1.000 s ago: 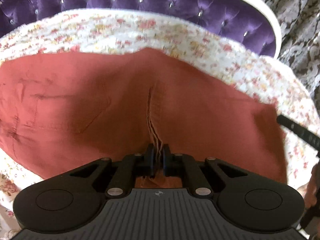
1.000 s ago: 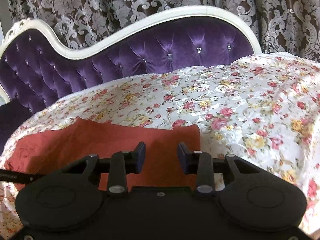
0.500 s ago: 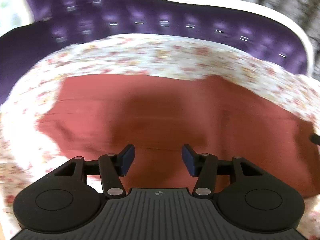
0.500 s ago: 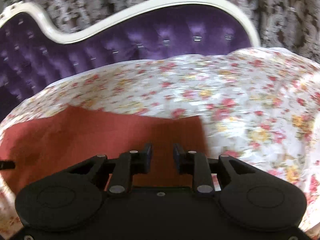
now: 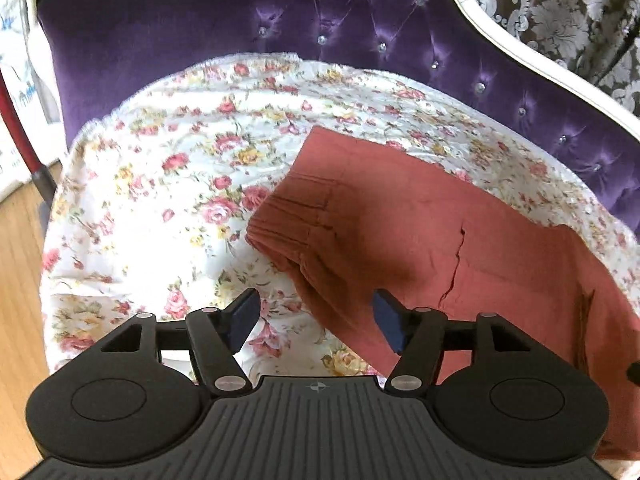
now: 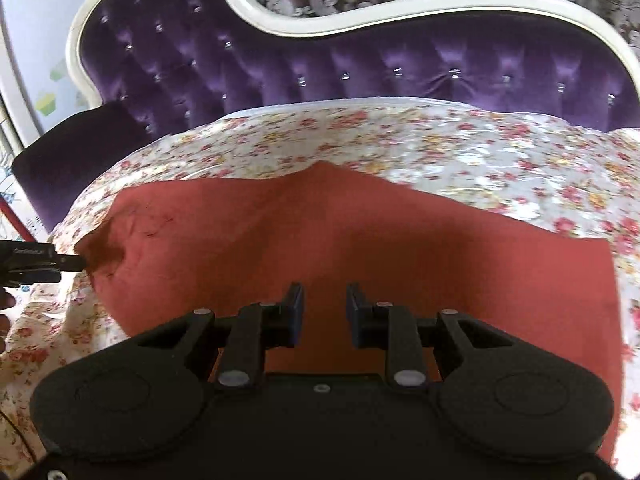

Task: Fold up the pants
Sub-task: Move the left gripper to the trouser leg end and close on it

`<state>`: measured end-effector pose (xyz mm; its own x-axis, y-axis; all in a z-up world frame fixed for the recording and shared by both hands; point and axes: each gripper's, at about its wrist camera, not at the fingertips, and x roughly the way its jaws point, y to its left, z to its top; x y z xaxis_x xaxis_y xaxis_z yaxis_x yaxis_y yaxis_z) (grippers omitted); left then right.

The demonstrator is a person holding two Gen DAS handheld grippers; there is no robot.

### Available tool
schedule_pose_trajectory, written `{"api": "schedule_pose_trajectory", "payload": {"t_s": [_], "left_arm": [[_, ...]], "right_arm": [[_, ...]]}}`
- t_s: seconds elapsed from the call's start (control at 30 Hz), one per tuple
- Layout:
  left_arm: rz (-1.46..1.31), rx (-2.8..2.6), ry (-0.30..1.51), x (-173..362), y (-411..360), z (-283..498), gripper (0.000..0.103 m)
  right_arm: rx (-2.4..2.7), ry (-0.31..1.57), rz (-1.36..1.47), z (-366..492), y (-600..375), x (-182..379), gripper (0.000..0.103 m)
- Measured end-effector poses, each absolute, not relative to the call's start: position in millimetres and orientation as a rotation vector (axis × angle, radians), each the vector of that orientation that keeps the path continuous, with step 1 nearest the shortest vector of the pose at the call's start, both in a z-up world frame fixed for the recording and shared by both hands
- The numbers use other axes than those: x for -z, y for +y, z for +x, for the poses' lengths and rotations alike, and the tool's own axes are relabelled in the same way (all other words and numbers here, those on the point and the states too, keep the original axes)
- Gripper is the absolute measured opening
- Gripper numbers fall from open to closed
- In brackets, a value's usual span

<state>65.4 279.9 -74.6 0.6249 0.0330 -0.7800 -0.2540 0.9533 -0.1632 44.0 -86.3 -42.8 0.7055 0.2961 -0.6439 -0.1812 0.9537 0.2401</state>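
The rust-red pants [image 5: 420, 240] lie flat on the floral bedspread [image 5: 160, 200], laid lengthwise so the next fold can run across them. The left gripper [image 5: 316, 318], jaws apart and just widened, hangs over the waistband end at the 12 o'clock side, gripping nothing. The right gripper [image 6: 324, 308], jaws narrowly apart and empty, hovers over the cloth, probably lining up a pinch.
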Motion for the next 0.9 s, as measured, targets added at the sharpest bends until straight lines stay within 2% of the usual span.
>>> {"api": "schedule_pose_trajectory", "payload": {"t_s": [0.27,0.33,0.43,0.47,0.53,0.67,0.9], "left_arm": [[-0.315,-0.110,0.924,101,288,94,0.063],[-0.341,-0.114,0.923,104,292,101,0.071],[-0.355,-0.140,0.886,100,296,108,0.070],[-0.369,-0.150,0.877,99,297,110,0.067],[-0.389,-0.174,0.831,96,301,110,0.030],[-0.353,-0.157,0.826,89,298,113,0.025],[-0.290,-0.153,0.836,92,294,117,0.025]], "right_arm": [[-0.289,0.768,0.128,51,-65,45,0.036],[-0.295,0.770,0.130,53,-63,46,0.036],[-0.301,0.771,0.135,59,-59,47,0.036],[-0.304,0.771,0.136,62,-59,48,0.036],[-0.302,0.772,0.137,69,-58,49,0.036],[-0.290,0.759,0.163,90,-58,51,0.035],[-0.256,0.766,0.183,155,-49,62,0.022]]}}
